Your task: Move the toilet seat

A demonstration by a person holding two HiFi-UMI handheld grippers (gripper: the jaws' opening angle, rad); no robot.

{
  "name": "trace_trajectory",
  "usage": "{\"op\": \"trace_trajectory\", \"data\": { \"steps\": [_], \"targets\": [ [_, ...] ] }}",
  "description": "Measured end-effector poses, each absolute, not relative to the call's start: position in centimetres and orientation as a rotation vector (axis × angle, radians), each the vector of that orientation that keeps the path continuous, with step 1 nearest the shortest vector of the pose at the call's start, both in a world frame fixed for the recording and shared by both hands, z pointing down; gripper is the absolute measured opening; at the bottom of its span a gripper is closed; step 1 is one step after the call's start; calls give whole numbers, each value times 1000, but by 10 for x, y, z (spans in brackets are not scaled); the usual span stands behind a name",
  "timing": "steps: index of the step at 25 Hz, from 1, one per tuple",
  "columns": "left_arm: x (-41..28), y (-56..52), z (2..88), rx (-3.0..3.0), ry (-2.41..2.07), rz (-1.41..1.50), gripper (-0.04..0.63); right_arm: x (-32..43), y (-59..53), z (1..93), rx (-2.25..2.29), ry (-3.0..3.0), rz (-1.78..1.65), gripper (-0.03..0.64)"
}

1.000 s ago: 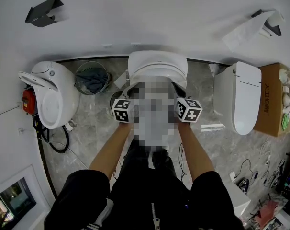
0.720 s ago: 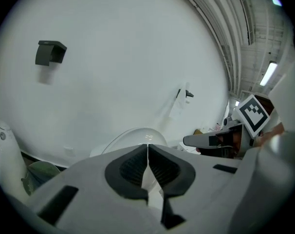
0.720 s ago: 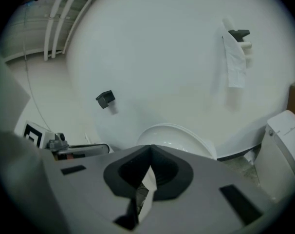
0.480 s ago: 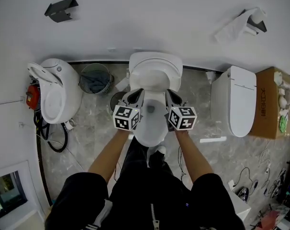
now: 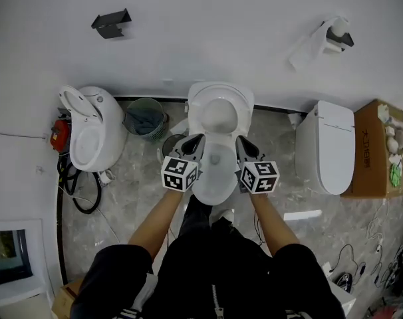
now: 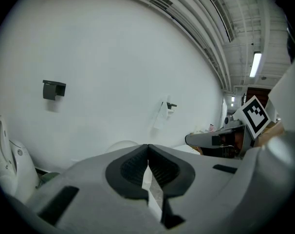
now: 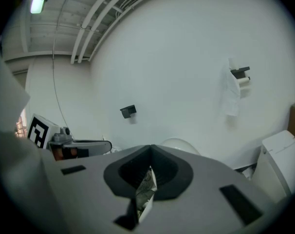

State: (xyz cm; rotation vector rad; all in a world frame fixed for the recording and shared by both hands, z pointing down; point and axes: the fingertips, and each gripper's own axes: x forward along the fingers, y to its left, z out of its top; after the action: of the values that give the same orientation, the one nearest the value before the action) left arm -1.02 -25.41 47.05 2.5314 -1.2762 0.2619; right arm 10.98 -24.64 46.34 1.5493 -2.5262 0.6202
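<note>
The toilet (image 5: 219, 92) stands in the middle, with its back against the white wall. Its toilet seat (image 5: 213, 190) is on the front part, towards the person. I cannot tell if the seat lies flat on the bowl. A rounded white part (image 5: 218, 115) stands up at the back of the toilet.

The left gripper (image 5: 200, 138) is at the left side of the toilet and the right gripper (image 5: 240, 140) at its right side, so the seat is between them. Both point towards the wall. The jaws of the left gripper (image 6: 148, 152) are pressed together with nothing between them. The right gripper (image 7: 150, 152) is the same, closed and empty.

To the left of the toilet is a round bin (image 5: 146, 116), and further left a second toilet (image 5: 88, 135). To the right stands another toilet (image 5: 331, 148), closed, and beyond it a cardboard box (image 5: 373, 145). On the wall above the toilet, to the right, hangs a paper holder (image 5: 331, 35).
</note>
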Motion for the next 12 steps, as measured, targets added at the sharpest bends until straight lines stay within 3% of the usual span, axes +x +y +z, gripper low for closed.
{"op": "trace_trajectory", "data": {
  "steps": [12],
  "targets": [
    [-13, -177, 434, 2561, -1323, 238, 2, 118, -165, 415, 1542, -2596, 504, 3]
  ]
}}
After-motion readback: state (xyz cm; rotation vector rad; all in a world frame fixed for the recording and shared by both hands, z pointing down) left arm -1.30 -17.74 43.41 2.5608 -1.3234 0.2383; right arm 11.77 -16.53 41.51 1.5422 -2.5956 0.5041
